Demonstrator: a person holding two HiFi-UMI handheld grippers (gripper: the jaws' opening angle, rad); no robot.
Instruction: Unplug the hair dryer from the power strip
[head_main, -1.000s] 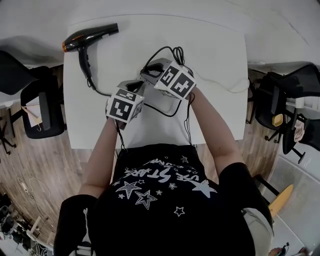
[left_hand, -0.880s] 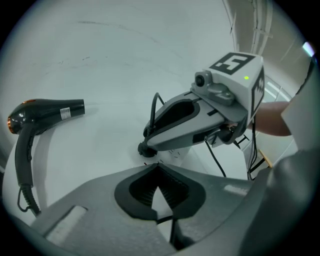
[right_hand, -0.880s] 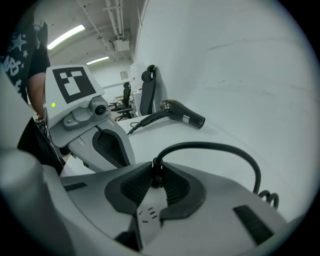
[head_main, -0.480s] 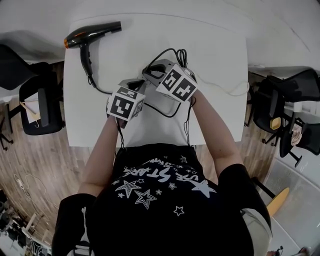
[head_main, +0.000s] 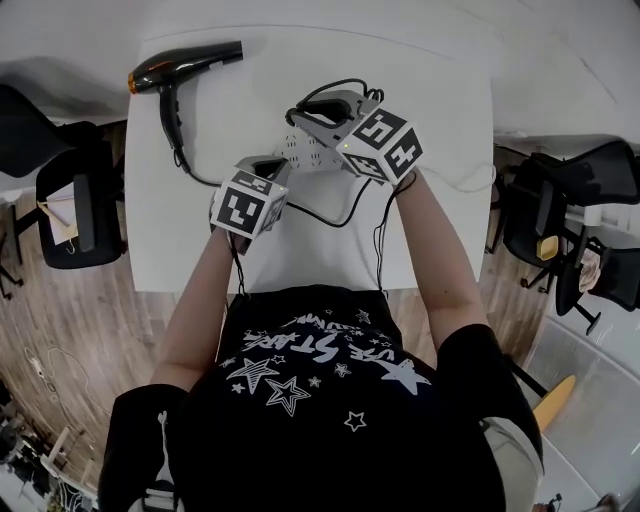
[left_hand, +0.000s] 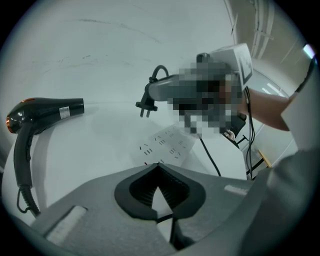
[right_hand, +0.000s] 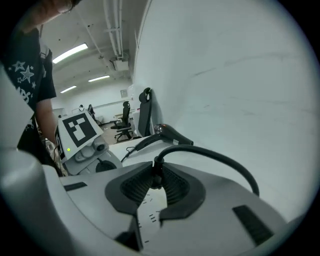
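The black hair dryer (head_main: 185, 62) lies at the far left of the white table (head_main: 440, 90); its cord runs to a black plug (left_hand: 145, 106). My right gripper (head_main: 298, 112) is shut on that plug (right_hand: 157, 170) and holds it in the air above the white power strip (head_main: 305, 152), prongs bare and clear of the sockets. The cord (right_hand: 220, 162) arcs away to the right of the jaws. My left gripper (left_hand: 159, 166) is shut, its tips together on the near end of the power strip (left_hand: 167, 145).
The strip's white cord (head_main: 465, 182) trails toward the table's right edge. Black office chairs stand left (head_main: 75, 215) and right (head_main: 540, 205) of the table. The person's torso is at the near edge.
My right gripper has risen and moved away from the strip with the plug in it, so the plug is out of the socket. The left gripper has stayed put.
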